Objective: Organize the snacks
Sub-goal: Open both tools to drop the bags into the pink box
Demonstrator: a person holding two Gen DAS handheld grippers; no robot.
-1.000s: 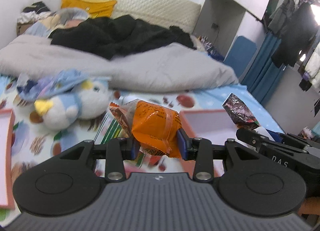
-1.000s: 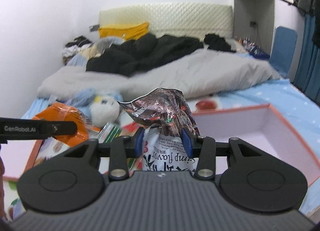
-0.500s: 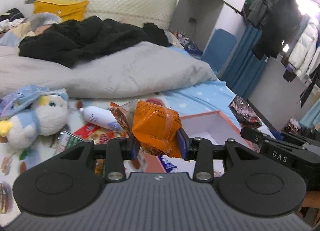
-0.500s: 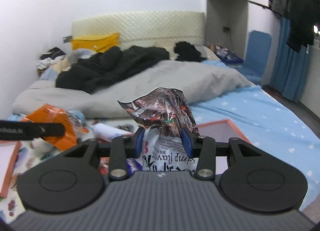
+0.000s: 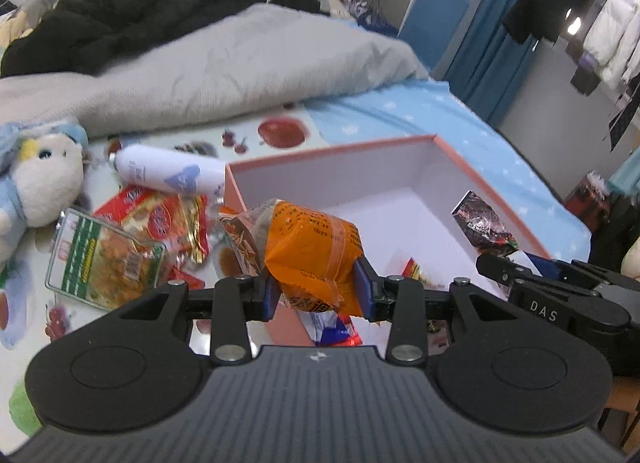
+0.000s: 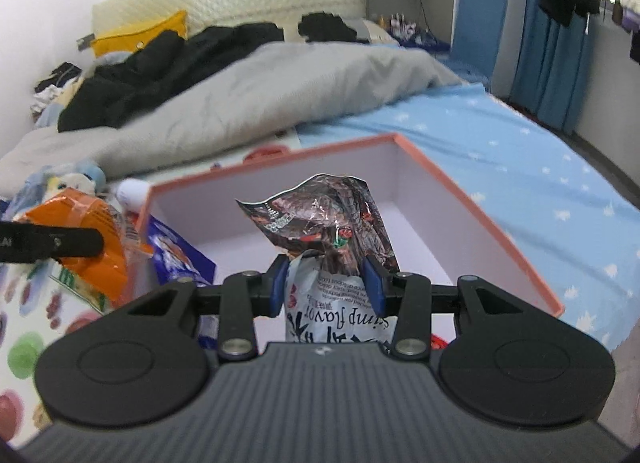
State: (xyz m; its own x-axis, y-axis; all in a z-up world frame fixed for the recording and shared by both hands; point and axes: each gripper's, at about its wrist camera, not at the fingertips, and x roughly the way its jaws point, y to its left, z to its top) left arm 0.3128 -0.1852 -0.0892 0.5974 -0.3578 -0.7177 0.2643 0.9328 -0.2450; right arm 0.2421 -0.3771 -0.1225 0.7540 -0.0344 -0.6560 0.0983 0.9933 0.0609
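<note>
Both tools tilt downward over the bed. The left tool (image 5: 318, 293) is clamped on an orange snack pack (image 5: 316, 251), the pink box (image 5: 332, 151) just ahead. The right tool (image 6: 326, 287) is clamped on a crinkled shrimp-flavour bag (image 6: 320, 223), held over the box's interior.

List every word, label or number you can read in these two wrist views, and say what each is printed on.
"DAS": on the right gripper body, seen from the left wrist.
"...imp flavor": upside down on the shrimp-flavour snack bag in the right gripper.
"AI": partial, on the left gripper finger at the frame edge.
Orange snack pack, red snack bags, green-labelled pack, white bottle: print too blurred to read.
</note>
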